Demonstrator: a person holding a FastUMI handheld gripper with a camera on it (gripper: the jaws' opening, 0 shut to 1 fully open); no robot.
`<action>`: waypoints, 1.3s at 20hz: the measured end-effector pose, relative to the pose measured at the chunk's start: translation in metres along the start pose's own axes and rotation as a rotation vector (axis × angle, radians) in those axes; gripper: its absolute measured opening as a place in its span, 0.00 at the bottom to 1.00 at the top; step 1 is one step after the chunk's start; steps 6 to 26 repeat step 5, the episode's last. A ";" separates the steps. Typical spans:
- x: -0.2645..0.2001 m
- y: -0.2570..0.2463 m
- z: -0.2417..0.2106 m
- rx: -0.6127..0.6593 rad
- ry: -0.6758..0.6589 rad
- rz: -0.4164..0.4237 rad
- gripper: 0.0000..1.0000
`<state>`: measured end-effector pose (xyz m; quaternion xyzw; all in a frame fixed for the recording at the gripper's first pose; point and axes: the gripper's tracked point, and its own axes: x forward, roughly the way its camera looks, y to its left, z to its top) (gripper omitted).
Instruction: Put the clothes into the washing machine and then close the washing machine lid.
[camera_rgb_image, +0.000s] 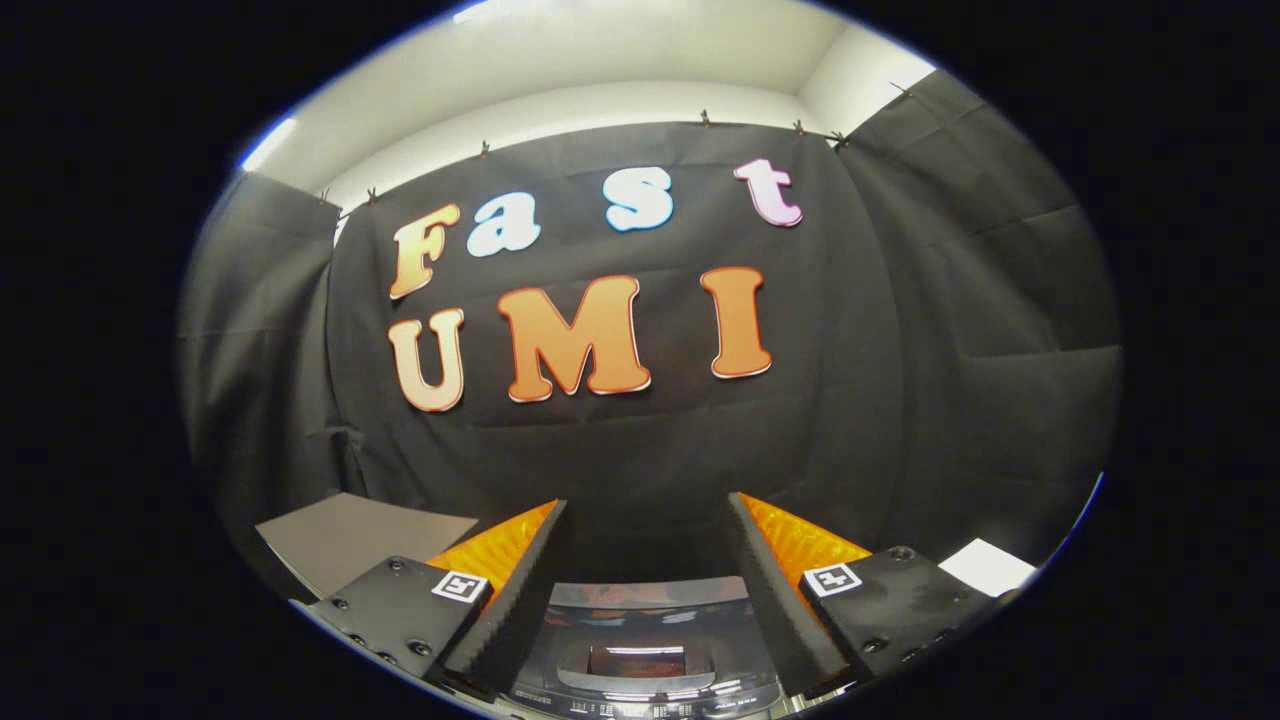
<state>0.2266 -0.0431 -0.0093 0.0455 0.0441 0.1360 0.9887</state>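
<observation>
My gripper (648, 515) is held high and points at the booth's black back wall. Its two fingers stand wide apart with nothing between them, so it is open. Below and between the fingers lies the washing machine (645, 660), seen from above: a dark glossy top lid that reflects the ceiling lights, with a control strip along its near edge. The lid looks down flat. I see no clothes in this view.
A grey flat surface (355, 540) lies beyond the left finger. A white surface (988, 566) shows beyond the right finger. Black cloth walls close in the booth at the back and on both sides.
</observation>
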 end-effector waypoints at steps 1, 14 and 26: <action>-0.008 -0.006 0.007 -0.002 -0.010 -0.007 0.99; -0.034 -0.026 0.024 -0.035 -0.041 -0.048 0.99; -0.034 -0.026 0.024 -0.035 -0.041 -0.048 0.99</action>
